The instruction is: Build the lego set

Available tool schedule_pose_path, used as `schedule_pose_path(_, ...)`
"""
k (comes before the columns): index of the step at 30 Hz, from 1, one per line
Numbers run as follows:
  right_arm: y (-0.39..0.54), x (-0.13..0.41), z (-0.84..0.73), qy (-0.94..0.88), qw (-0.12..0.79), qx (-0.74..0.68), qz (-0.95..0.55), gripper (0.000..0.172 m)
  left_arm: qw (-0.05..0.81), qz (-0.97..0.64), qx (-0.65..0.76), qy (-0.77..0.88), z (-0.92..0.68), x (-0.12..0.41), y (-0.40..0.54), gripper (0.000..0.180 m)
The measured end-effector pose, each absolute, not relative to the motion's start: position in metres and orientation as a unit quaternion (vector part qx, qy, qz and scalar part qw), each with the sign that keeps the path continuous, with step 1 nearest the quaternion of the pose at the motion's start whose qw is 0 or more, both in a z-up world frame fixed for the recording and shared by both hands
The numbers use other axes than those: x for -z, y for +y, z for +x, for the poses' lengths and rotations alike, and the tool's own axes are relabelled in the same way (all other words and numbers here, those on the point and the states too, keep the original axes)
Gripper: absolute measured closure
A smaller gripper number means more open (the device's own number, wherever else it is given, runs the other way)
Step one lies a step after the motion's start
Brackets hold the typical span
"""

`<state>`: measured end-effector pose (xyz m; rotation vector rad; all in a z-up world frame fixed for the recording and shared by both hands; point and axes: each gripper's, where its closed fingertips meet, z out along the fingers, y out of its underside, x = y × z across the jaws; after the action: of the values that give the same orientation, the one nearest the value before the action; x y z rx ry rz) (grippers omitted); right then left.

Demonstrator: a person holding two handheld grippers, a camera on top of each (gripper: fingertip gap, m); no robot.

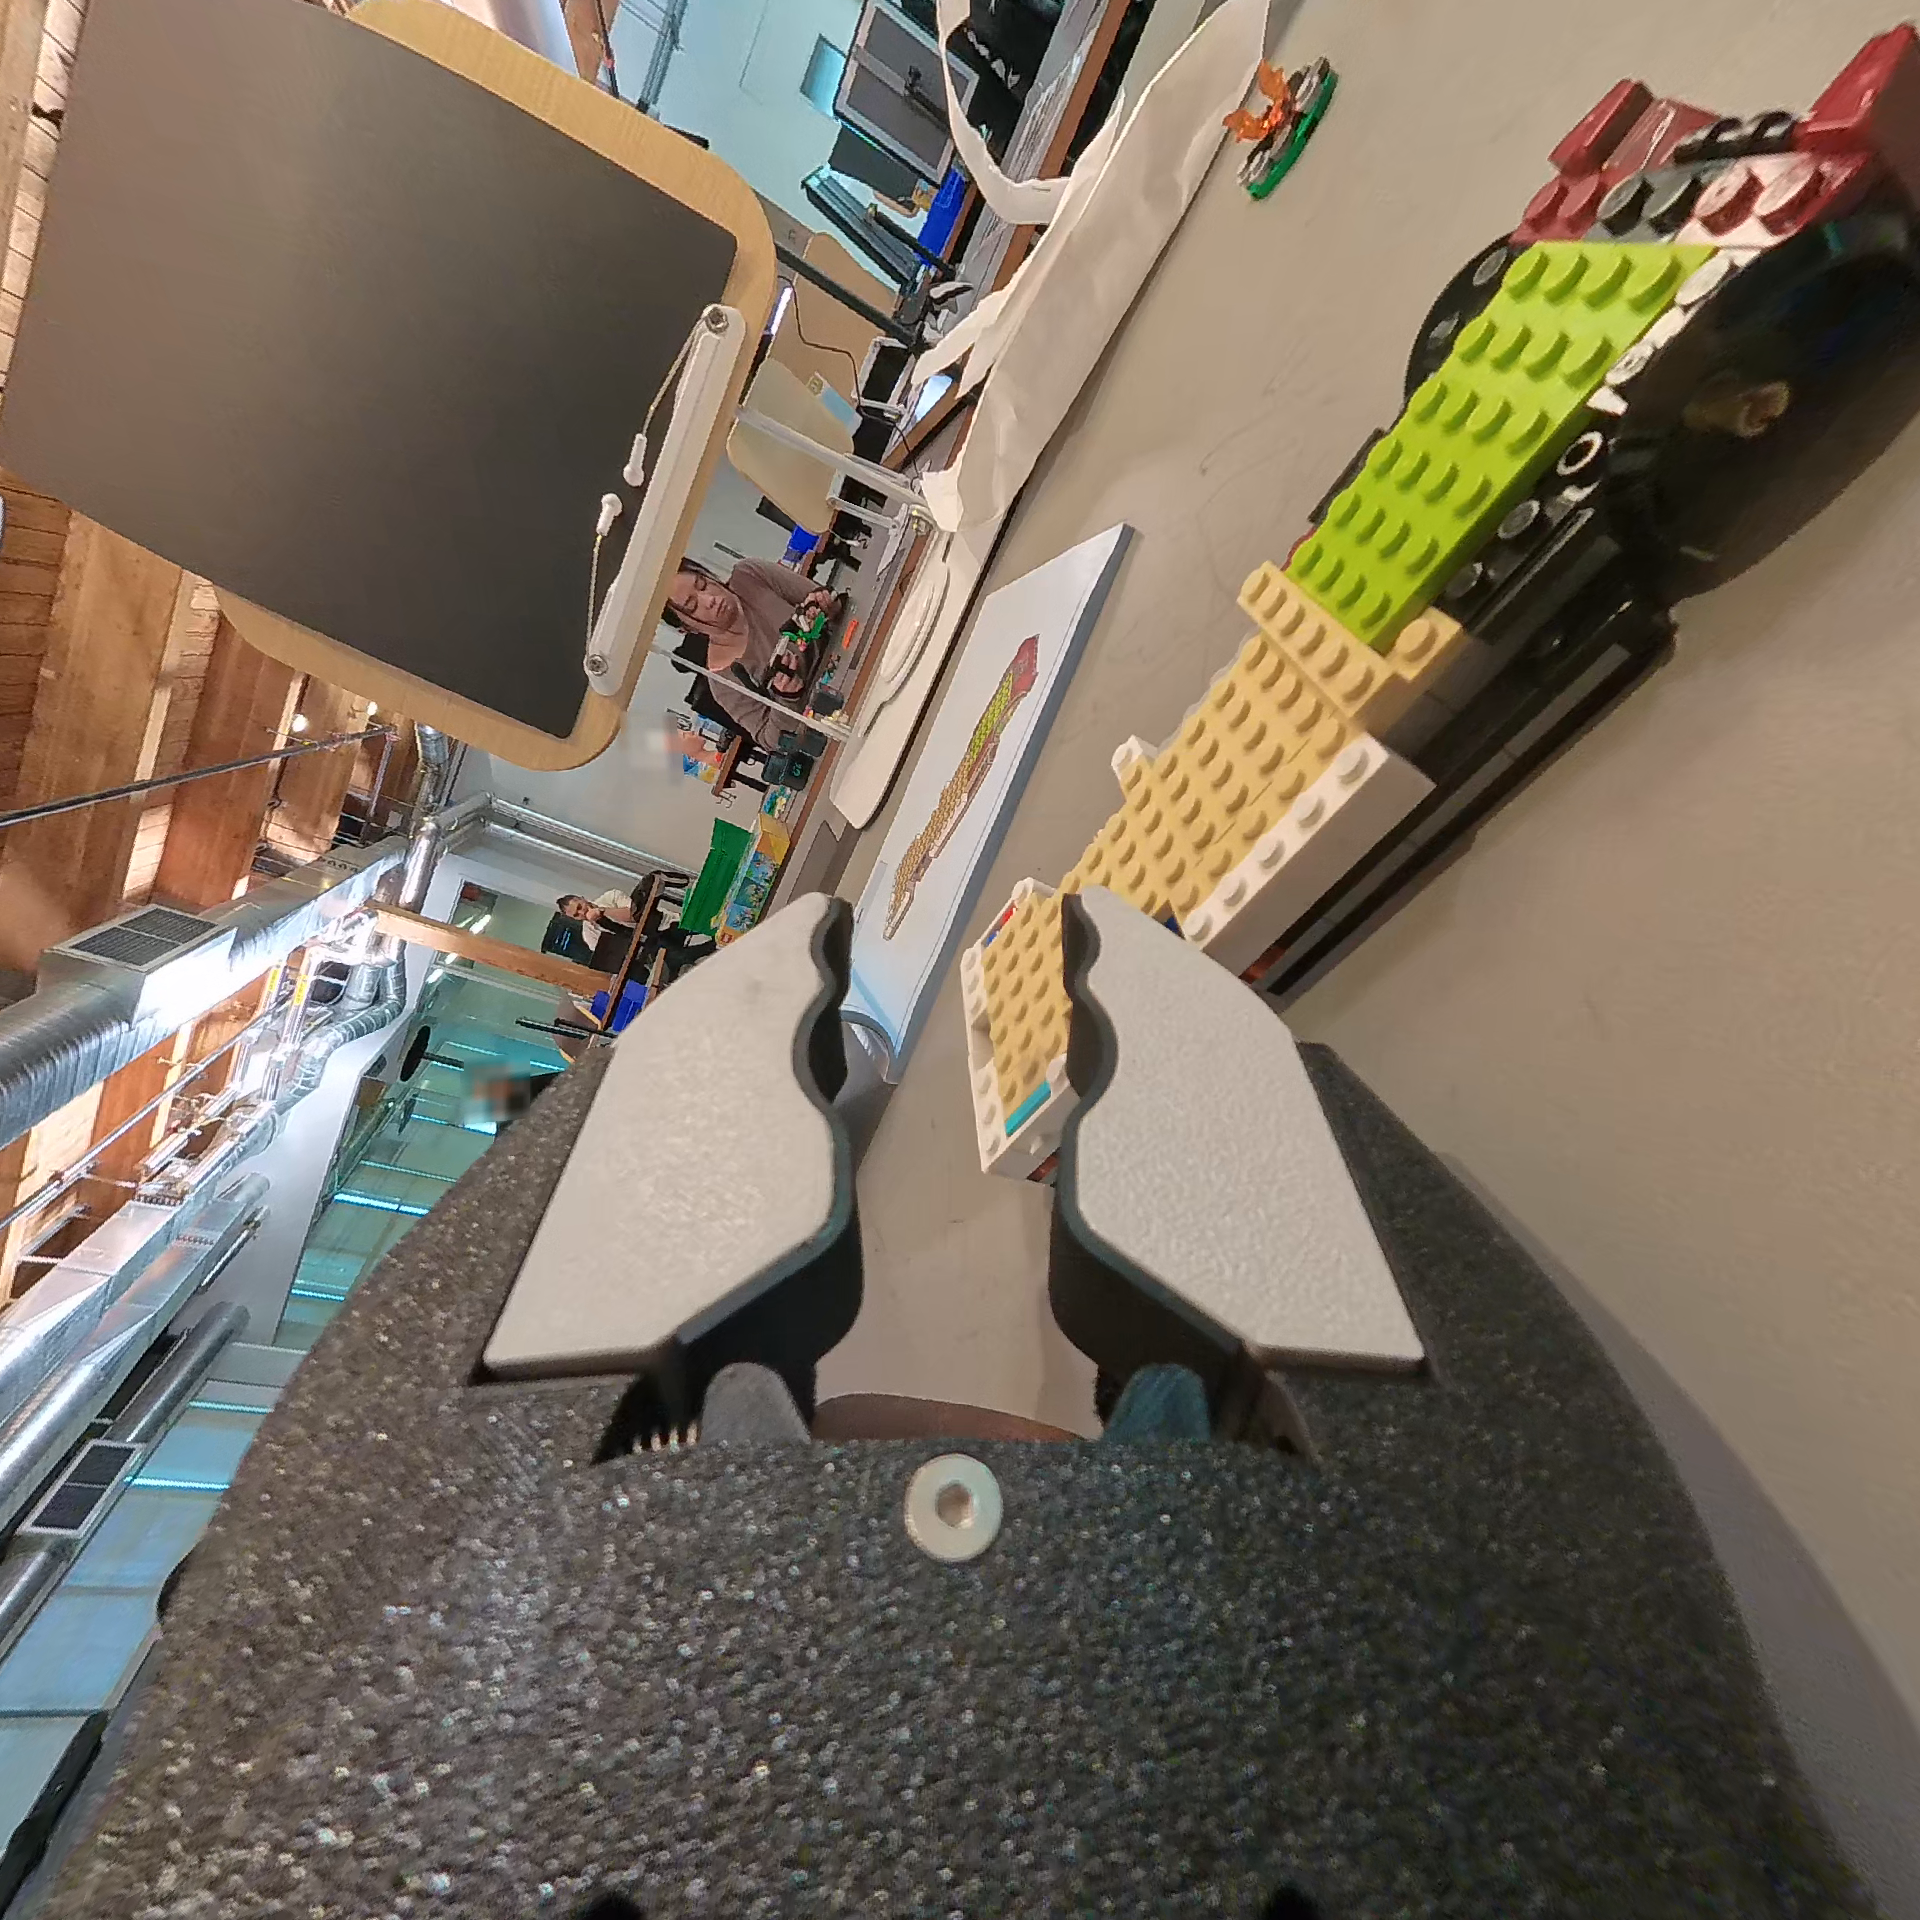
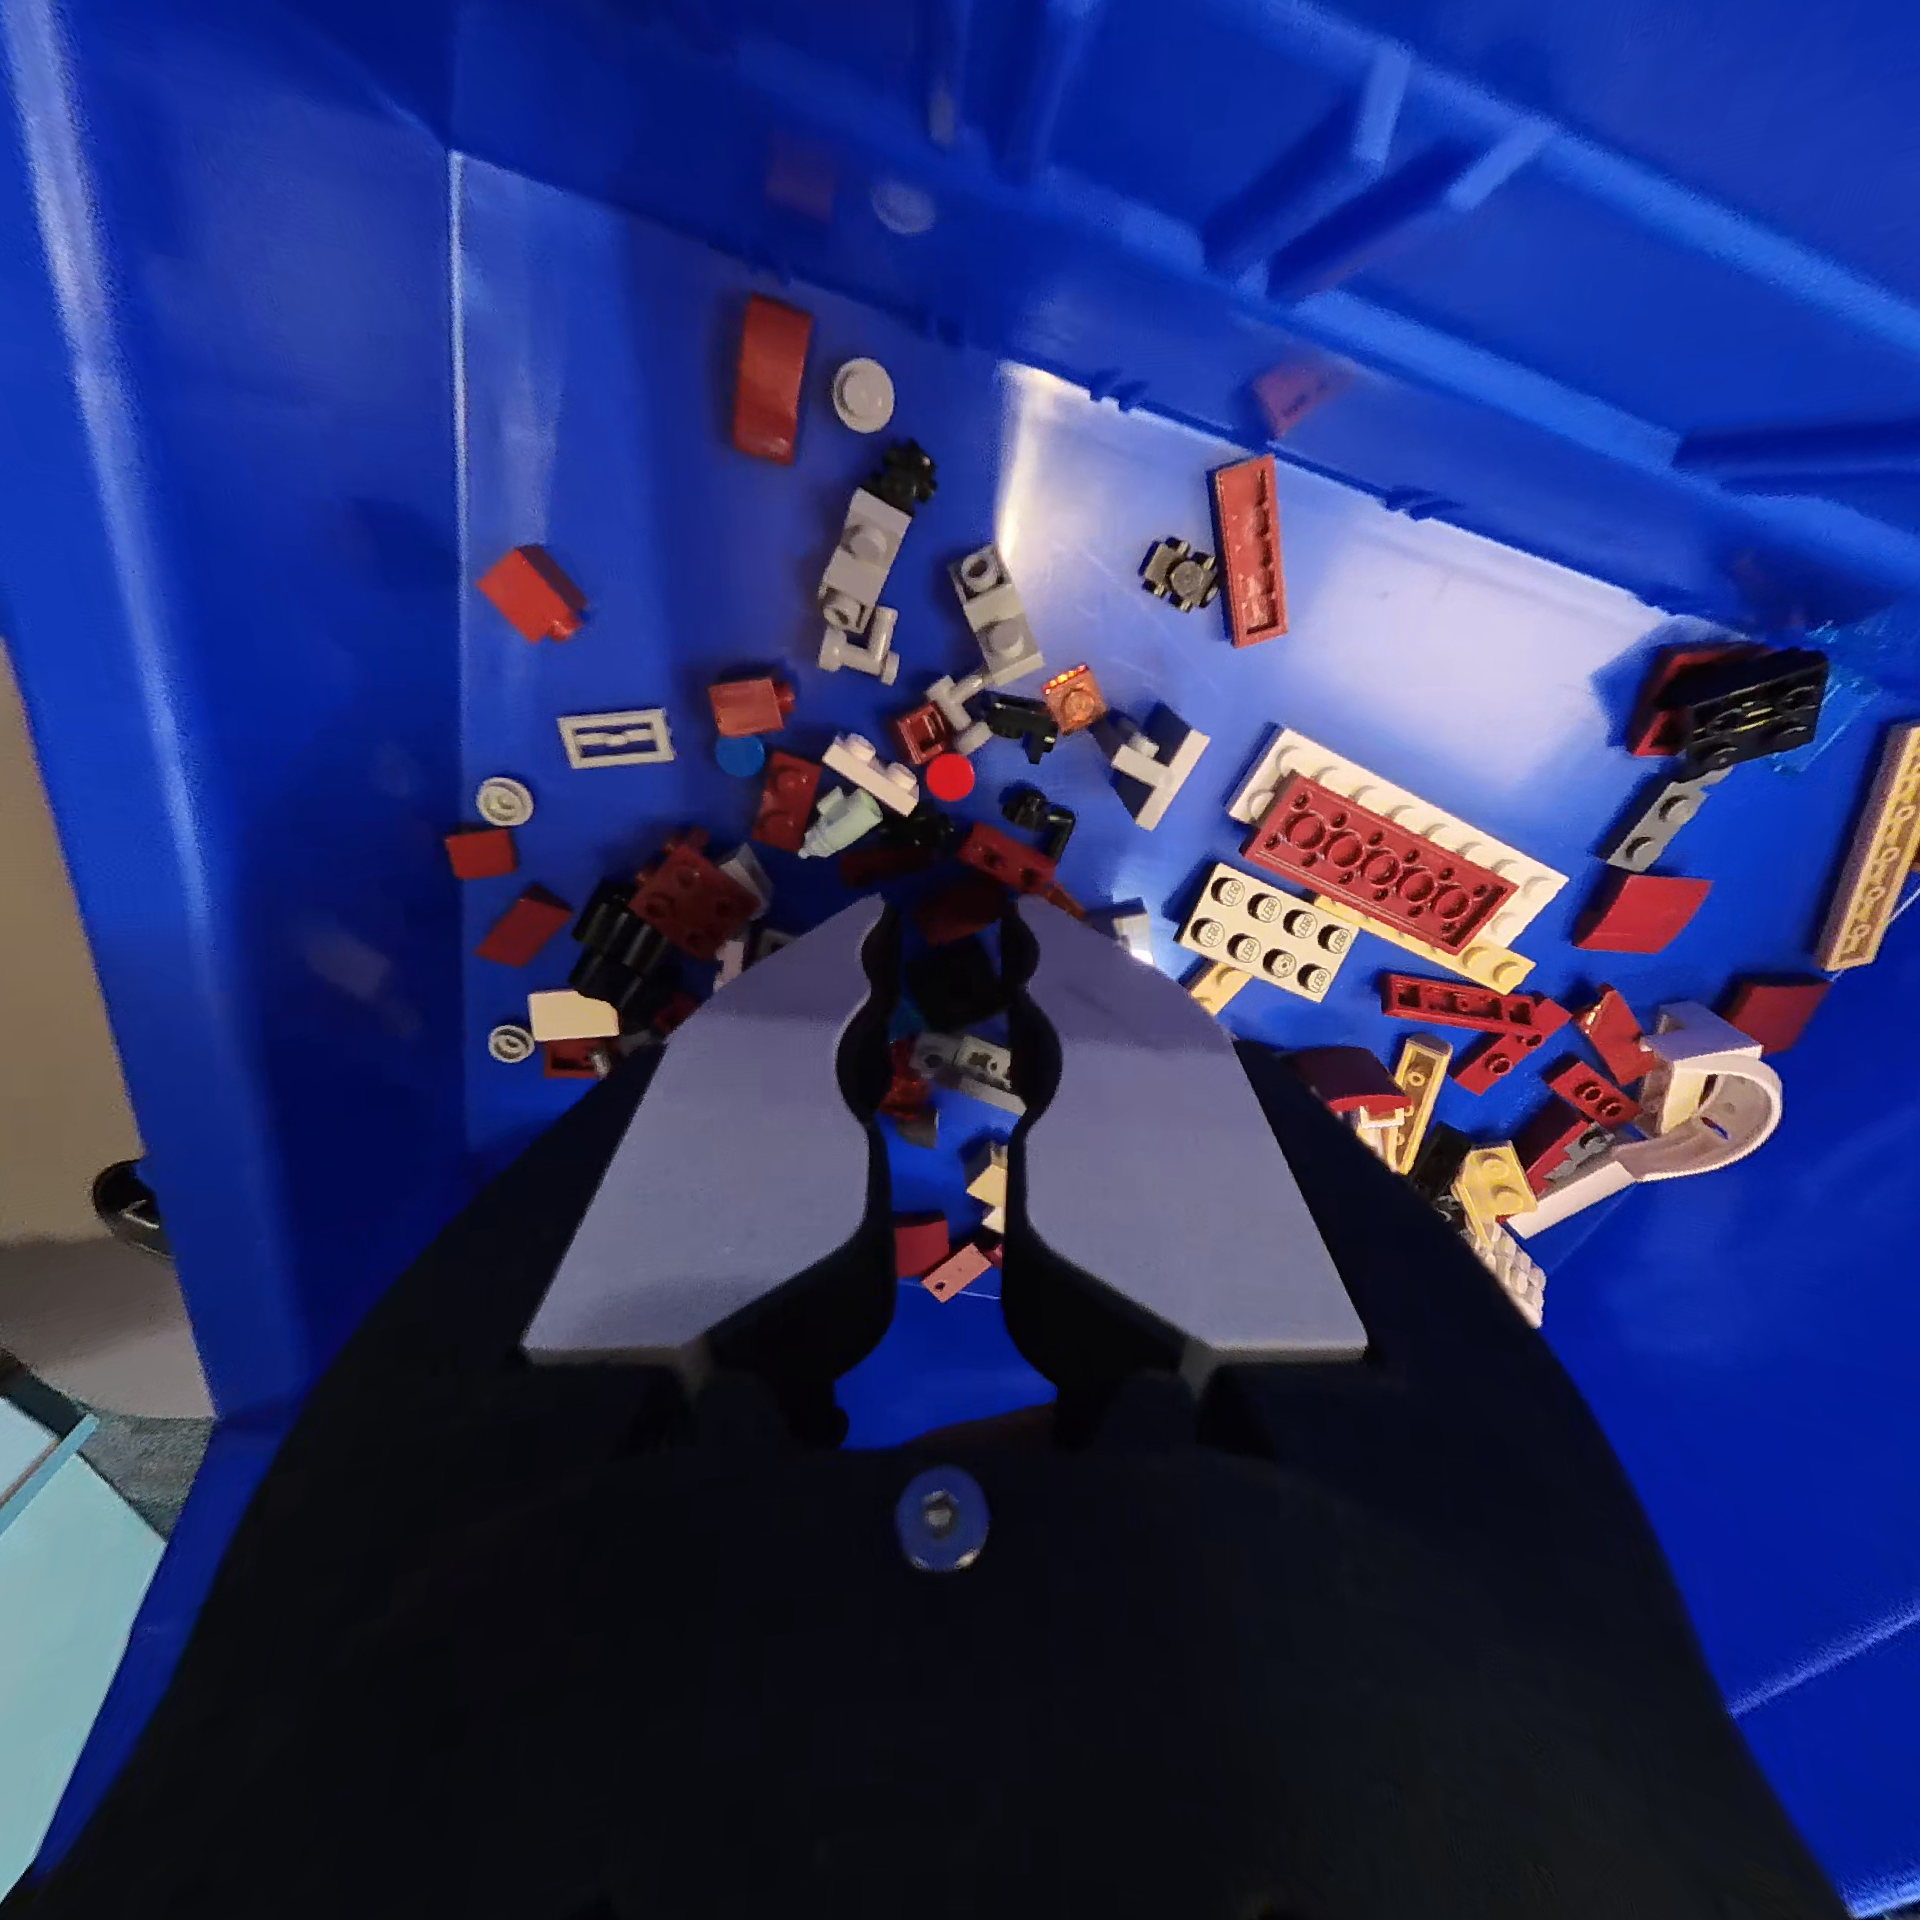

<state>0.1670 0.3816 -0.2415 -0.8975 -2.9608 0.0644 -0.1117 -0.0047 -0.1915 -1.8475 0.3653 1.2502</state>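
Note:
In the left wrist view my left gripper (image 1: 956,904) is open and empty, low over a grey table (image 1: 1558,1143). Its right finger (image 1: 1101,997) overlaps the near end of a long brick model: tan plates (image 1: 1205,790), a lime green plate (image 1: 1475,436), white bricks (image 1: 1340,821) and a black base (image 1: 1538,665). I cannot tell if it touches. In the right wrist view my right gripper (image 2: 951,909) is inside a blue bin (image 2: 312,520) of loose bricks. Its pads are shut on a small dark brick piece (image 2: 951,982), black with dark red toward the tips.
An instruction booklet (image 1: 997,727) lies left of the model, with a white paper bag (image 1: 1101,239) and a small orange and green build (image 1: 1283,120) beyond. In the bin lie a dark red plate (image 2: 1377,862), a cream plate (image 2: 1268,935) and a red round tile (image 2: 949,777). People sit at far tables. Left tips to right tips: about 50 centimeters.

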Motion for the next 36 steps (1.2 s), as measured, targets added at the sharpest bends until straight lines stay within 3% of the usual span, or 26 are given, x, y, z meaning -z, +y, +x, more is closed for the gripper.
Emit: schedule_pose_path(36, 0.3848, 0.2425, 0.1725, -0.962, 0.02, -0.012, -0.27, 0.155, 0.433, -0.735, -0.501, 0.145, -0.1107, 0.1888, -0.0057, 0.141)
